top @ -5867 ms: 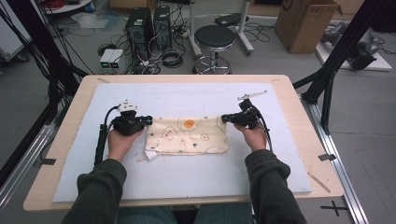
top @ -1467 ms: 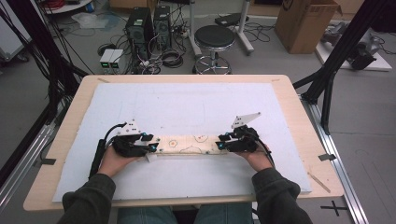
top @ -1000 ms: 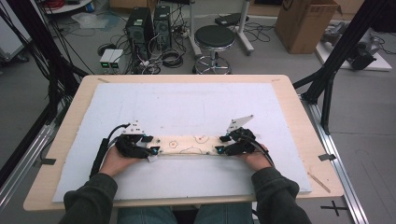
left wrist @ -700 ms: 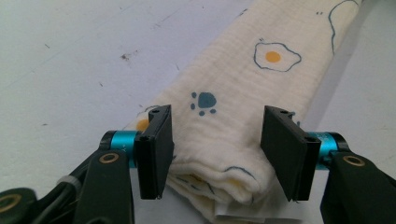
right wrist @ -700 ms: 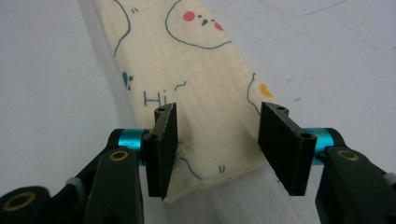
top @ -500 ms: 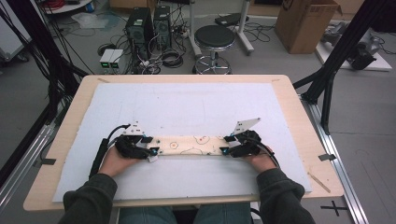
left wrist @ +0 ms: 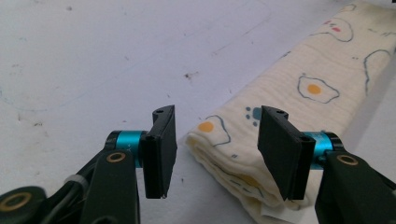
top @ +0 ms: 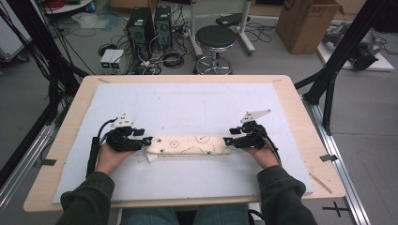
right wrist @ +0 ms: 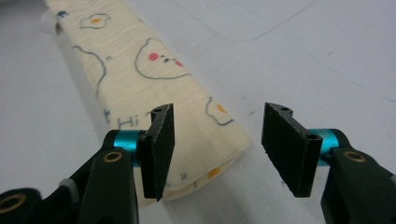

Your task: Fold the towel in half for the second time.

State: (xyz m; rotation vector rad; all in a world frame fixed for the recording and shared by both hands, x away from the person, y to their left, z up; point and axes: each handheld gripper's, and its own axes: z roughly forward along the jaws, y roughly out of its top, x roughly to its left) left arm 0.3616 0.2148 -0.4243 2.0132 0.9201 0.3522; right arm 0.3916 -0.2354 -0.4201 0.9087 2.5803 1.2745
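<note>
Cream cloth (top: 187,145) folded into a long strip on the white mat (top: 197,103) | left gripper (top: 143,141) at its left end, jaws apart, closing | right gripper (top: 229,141) at its right end, jaws apart, opening

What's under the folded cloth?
The folded cloth lies on the white mat covering the wooden table. Its own lower layers show at the ends; anything beneath the middle is covered.
</note>
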